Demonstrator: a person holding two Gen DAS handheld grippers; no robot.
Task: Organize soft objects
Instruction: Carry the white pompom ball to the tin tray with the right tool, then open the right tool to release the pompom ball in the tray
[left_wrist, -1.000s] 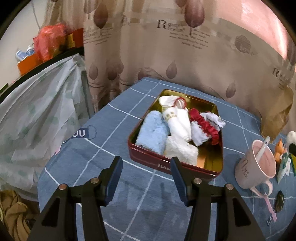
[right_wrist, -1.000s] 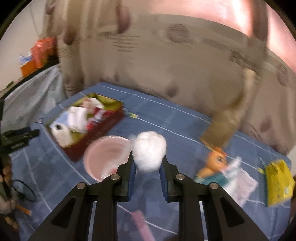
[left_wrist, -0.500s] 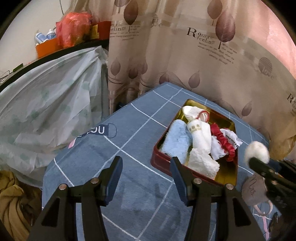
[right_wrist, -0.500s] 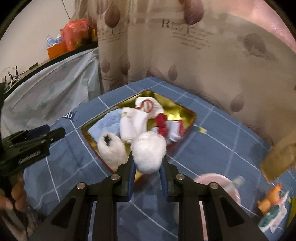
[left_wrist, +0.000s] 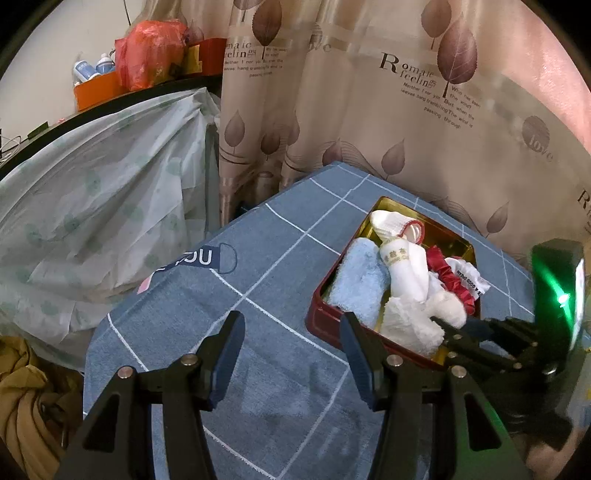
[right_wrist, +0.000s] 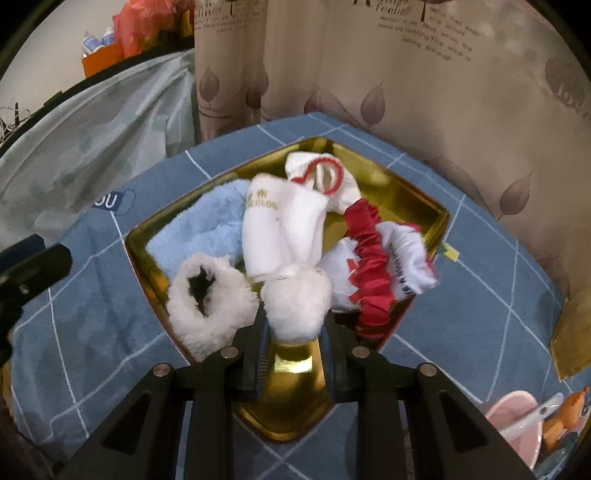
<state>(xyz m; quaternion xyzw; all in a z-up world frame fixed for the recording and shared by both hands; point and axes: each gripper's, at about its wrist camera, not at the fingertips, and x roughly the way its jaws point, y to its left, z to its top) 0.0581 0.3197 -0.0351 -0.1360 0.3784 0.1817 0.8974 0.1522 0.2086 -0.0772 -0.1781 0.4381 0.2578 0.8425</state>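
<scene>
A red tin with a gold inside (right_wrist: 406, 192) sits on the blue checked cloth. In it lie a blue towel (right_wrist: 199, 236), rolled white socks (right_wrist: 280, 229), a red scrunchie (right_wrist: 373, 273) and a white fluffy bootie (right_wrist: 210, 306). My right gripper (right_wrist: 295, 317) hangs low over the tin's near corner. It holds a second white fluffy piece (right_wrist: 297, 301), and its jaws are opening, pads still against the fluff. In the left wrist view the tin (left_wrist: 325, 325) is just ahead to the right, and the right gripper (left_wrist: 439, 321) reaches in with the fluffy piece (left_wrist: 445, 308). My left gripper (left_wrist: 291, 325) is open and empty above the cloth.
A pink mug with a spoon (right_wrist: 517, 424) and an orange toy (right_wrist: 569, 410) stand right of the tin, beside a brown paper bag (right_wrist: 572, 332). A leaf-print curtain (left_wrist: 369, 129) hangs behind the table. A plastic-covered bulk (left_wrist: 92, 221) lies past the table's left edge.
My right gripper carried the fluffy piece from above the pink mug leftward and down to the tin, entering the left wrist view. My left gripper drifted left and rolled slightly.
</scene>
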